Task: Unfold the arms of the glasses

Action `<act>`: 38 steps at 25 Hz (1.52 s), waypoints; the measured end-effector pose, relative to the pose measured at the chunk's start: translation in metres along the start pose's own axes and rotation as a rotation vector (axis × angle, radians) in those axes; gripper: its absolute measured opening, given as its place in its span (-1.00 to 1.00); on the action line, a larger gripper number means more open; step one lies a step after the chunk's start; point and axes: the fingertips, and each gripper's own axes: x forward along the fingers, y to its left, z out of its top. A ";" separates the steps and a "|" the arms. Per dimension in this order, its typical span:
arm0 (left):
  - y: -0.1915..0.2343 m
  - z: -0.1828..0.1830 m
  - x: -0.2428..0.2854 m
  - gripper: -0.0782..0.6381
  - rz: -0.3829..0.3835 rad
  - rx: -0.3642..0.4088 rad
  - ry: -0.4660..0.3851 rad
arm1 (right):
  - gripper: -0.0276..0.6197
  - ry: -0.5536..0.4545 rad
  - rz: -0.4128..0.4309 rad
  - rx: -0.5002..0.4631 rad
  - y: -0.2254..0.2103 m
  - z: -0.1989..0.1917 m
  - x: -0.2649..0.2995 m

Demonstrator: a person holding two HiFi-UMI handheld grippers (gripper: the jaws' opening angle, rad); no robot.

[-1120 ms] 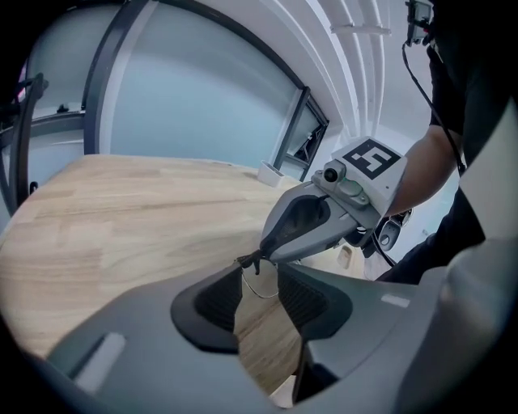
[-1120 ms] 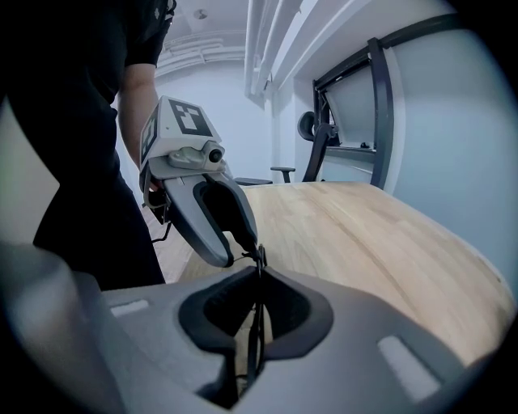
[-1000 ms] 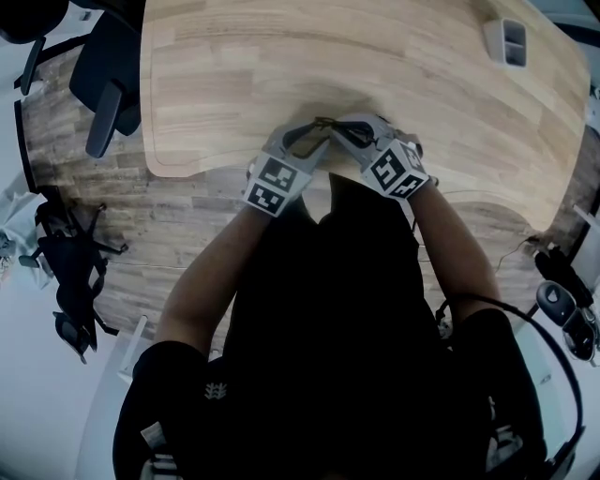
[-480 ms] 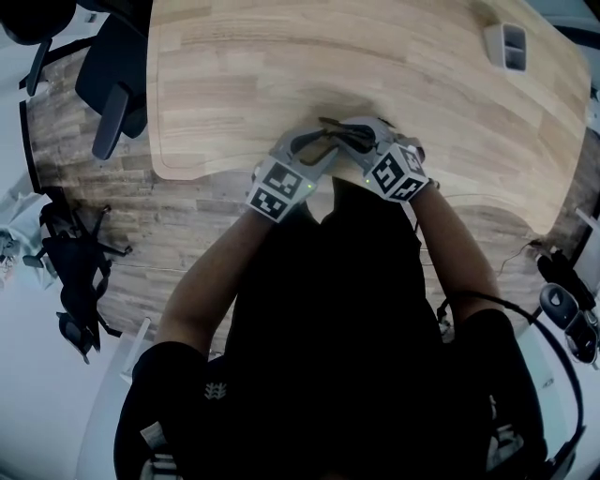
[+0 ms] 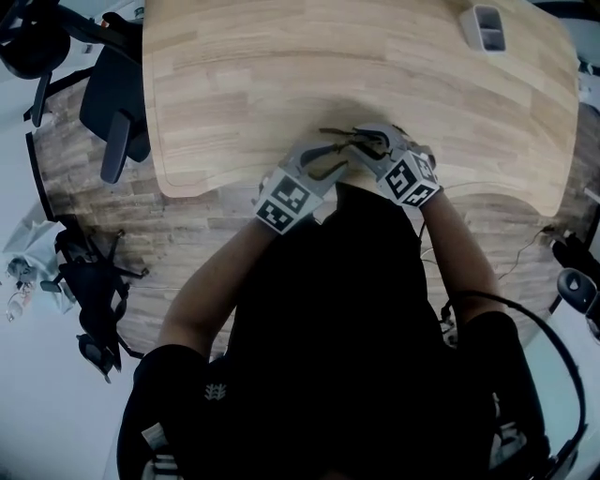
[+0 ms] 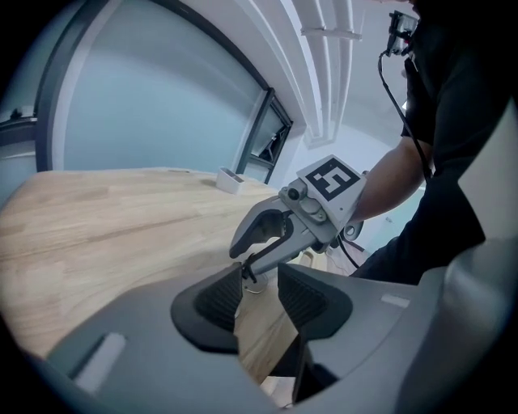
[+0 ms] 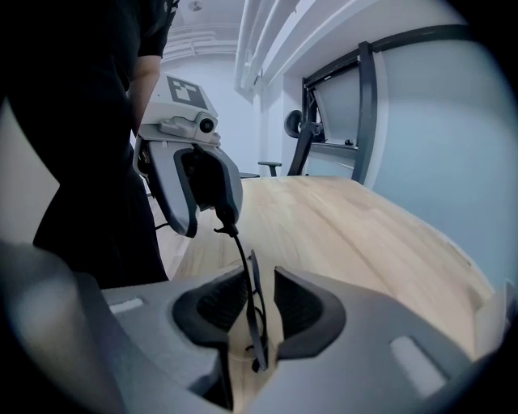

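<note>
Thin dark glasses (image 5: 339,141) sit between my two grippers, just over the wooden table's (image 5: 234,84) front edge. In the right gripper view the glasses frame (image 7: 252,311) stands upright between the pads of my right gripper (image 7: 257,299). Those jaws are opening, with a gap on each side of the frame. One arm of the glasses runs up to a fingertip of my left gripper (image 7: 206,222). In the left gripper view that arm's end (image 6: 245,273) lies against one fingertip of the left gripper (image 6: 261,279), whose pads stand apart with wood showing between them. The right gripper (image 6: 247,251) is just beyond.
A small white box (image 5: 483,26) stands at the table's far right. A dark office chair (image 5: 112,103) is off the table's left edge, and black gear (image 5: 89,291) lies on the floor to the left. My body is close against the table's front edge.
Both grippers and the glasses have drifted a little right and farther onto the table. The left gripper has risen and swung round toward the right one.
</note>
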 end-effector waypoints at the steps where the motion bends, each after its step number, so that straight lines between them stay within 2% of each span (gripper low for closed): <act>1: -0.005 0.002 0.002 -0.37 -0.012 0.011 0.001 | -0.64 0.002 -0.012 0.004 -0.001 -0.002 -0.004; 6: -0.025 0.019 0.011 -0.37 -0.066 0.062 -0.003 | -0.63 0.018 -0.067 0.037 -0.001 -0.023 -0.023; 13: -0.057 0.047 0.029 -0.37 -0.149 0.116 -0.015 | -0.63 -0.005 -0.171 0.156 -0.010 -0.049 -0.052; 22: -0.094 0.080 0.062 -0.37 -0.210 0.176 -0.020 | -0.64 -0.043 -0.198 0.230 -0.020 -0.083 -0.080; 28: -0.110 0.087 0.089 -0.37 -0.227 0.178 -0.008 | -0.64 -0.097 -0.166 0.252 -0.027 -0.091 -0.087; 33: -0.106 0.090 0.095 -0.37 -0.188 0.199 0.003 | -0.64 -0.111 -0.167 0.255 -0.044 -0.093 -0.089; 35: -0.091 0.086 0.089 -0.37 -0.130 0.209 0.014 | -0.64 -0.116 -0.178 0.259 -0.053 -0.093 -0.089; 38: -0.048 0.064 0.079 -0.37 0.017 0.206 0.081 | -0.63 -0.122 -0.207 0.287 -0.061 -0.094 -0.088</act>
